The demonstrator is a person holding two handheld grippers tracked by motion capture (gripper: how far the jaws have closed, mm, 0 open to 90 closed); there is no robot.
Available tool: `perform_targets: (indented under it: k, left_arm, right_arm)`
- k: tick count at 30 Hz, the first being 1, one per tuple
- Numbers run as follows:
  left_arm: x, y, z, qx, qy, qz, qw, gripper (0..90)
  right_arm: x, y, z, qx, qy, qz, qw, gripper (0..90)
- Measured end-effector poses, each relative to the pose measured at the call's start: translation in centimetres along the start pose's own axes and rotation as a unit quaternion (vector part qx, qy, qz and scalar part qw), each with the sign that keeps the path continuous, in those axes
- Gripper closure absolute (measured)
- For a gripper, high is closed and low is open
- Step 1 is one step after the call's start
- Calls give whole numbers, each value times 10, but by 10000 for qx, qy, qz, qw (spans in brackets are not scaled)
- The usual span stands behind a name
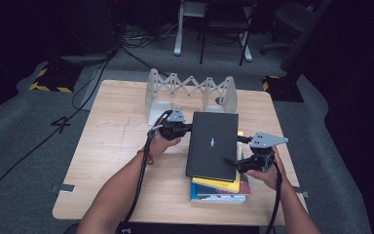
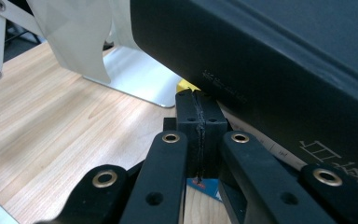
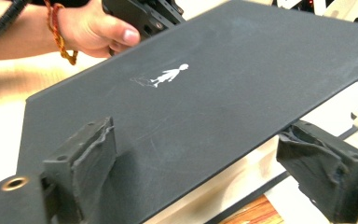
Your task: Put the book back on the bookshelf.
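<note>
A black hardcover book (image 1: 213,144) with a small white figure on its cover lies on top of a stack of books (image 1: 219,191) right of the table's middle. My left gripper (image 1: 187,127) is at the book's left spine edge. In the left gripper view its pads (image 2: 199,112) are pressed together with nothing between them, just under the spine of the black book (image 2: 261,46). My right gripper (image 1: 233,163) straddles the near right edge of the black book (image 3: 214,93). One pad (image 3: 86,149) is over the cover and the other (image 3: 317,163) sits beside the pages.
A white expandable book rack (image 1: 190,90) with metal bookends (image 2: 135,70) stands at the back of the wooden table (image 1: 117,146). A yellow book (image 1: 219,184) and a blue-edged one lie under the black one. Cables trail from both grippers toward the near edge.
</note>
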State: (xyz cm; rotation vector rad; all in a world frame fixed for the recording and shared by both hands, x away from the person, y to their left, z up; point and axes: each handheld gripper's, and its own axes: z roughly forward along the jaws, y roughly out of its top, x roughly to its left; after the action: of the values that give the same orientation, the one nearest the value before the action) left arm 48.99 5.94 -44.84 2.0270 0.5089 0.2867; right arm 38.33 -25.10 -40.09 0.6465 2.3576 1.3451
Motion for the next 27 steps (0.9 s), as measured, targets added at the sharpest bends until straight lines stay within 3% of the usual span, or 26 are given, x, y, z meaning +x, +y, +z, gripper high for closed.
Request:
perform_targets:
  k: [4, 5, 10, 18, 20, 27]
  left_arm:
    - [1, 8, -6, 3, 107, 140, 9998, 899]
    - [2, 11, -8, -40, 87, 103, 9999, 899]
    - [0, 26, -14, -71, 187, 288, 9994, 899]
    - [-7, 52, -20, -149, 267, 530, 9981, 899]
    - [-10, 58, -23, -180, 311, 664, 9971, 899]
    - [-20, 69, -33, -402, 258, 779, 9958, 899]
  right_arm:
    - [-2, -1, 3, -2, -74, 16, 10000, 160]
    - [-2, -1, 3, -51, -121, 2, 9999, 181]
    - [-3, 6, -1, -289, -258, -44, 9992, 282]
    - [-3, 15, -10, -620, -97, -165, 9979, 419]
    - [-2, 16, -13, -676, 32, -237, 9974, 466]
    - [7, 22, -21, -745, 321, -643, 9946, 580]
